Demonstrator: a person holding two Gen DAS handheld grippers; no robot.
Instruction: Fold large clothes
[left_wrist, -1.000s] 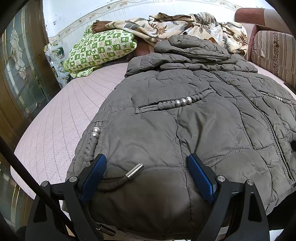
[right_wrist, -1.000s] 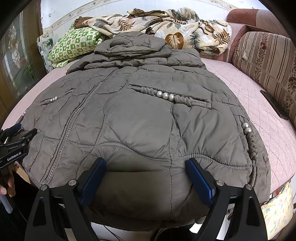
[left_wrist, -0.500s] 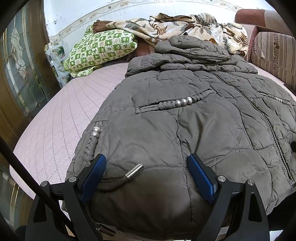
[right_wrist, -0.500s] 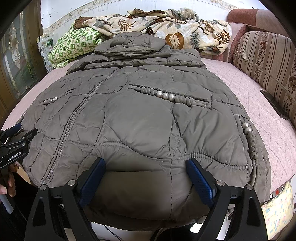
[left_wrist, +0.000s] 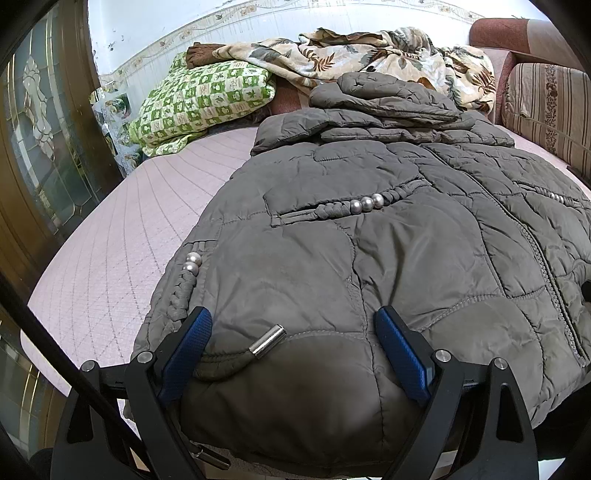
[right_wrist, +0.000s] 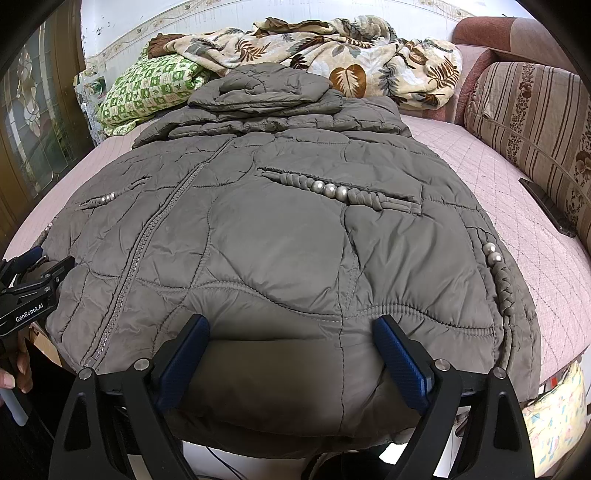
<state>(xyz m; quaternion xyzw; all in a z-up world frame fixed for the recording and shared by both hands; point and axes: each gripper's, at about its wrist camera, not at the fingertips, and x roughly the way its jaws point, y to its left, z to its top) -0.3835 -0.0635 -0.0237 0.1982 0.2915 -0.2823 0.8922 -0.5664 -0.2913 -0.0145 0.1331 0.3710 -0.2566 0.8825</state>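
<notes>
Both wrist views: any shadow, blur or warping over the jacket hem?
Left wrist view: sharp, a dark shadow on the jacket hem between the fingers, edges fisheye-bowed. Right wrist view: same shadow on the hem, sharp, bed bulging.

The grey quilted puffer jacket (right_wrist: 280, 236) lies flat on the pink quilted bed cover (left_wrist: 122, 236), hem toward the cameras and hood at the far end. Behind the hood sit a green checked pillow (left_wrist: 207, 99) on the left and a leaf-patterned beige blanket (right_wrist: 351, 55) to its right. A striped brown sofa cushion (right_wrist: 532, 122) stands along the bed's right side. Both grippers straddle the hem, the left gripper (left_wrist: 293, 345) near the left corner, the right gripper (right_wrist: 291, 349) toward the right.
</notes>
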